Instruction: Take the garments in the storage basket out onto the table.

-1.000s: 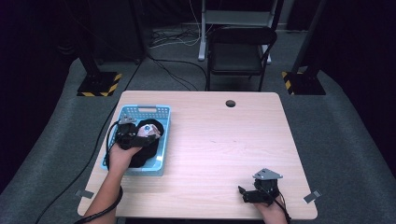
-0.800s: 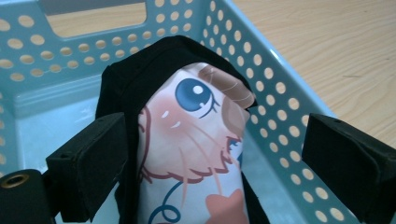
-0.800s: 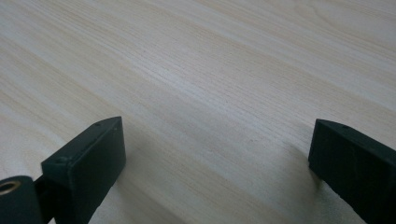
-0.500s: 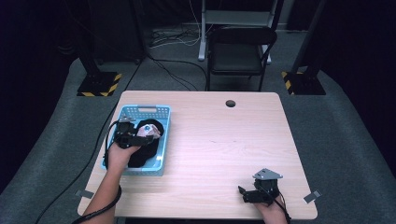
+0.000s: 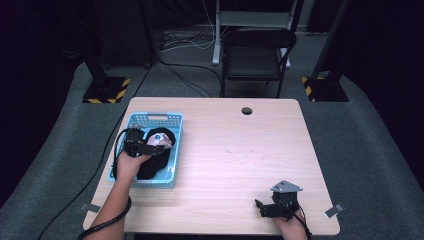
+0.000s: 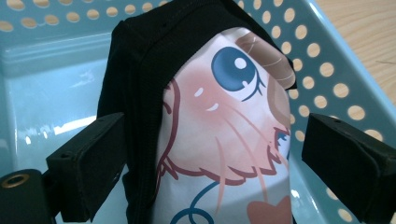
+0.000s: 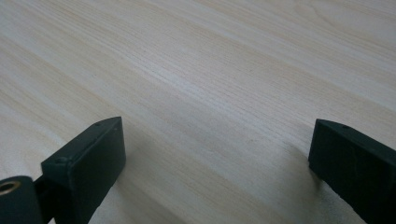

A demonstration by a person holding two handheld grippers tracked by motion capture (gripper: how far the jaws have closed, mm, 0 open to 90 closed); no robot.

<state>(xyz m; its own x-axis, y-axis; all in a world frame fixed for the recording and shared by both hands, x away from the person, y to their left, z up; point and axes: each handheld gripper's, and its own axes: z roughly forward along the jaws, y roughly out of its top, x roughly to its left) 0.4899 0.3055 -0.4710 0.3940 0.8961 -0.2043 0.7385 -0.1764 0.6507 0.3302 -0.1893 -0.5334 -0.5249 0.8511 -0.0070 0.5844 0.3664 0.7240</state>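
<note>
A black cloth item (image 5: 156,159) with a cartoon face print (image 6: 224,121) lies in a light blue perforated basket (image 5: 155,118) at the table's left. My left gripper (image 5: 150,146) reaches into the basket from the near side. In the left gripper view its jaws straddle the cloth item; the left pad (image 6: 88,163) rests against the black fabric, while the right pad (image 6: 350,168) stands clear of it, so my left gripper (image 6: 212,163) is open. My right gripper (image 5: 260,207) lies low near the table's front right edge, open over bare wood (image 7: 217,158).
The wooden table (image 5: 240,160) has a round cable hole (image 5: 246,110) near its far edge. A black chair (image 5: 255,55) stands behind the table. A black cable (image 5: 117,145) loops from the left gripper over the basket's near left side.
</note>
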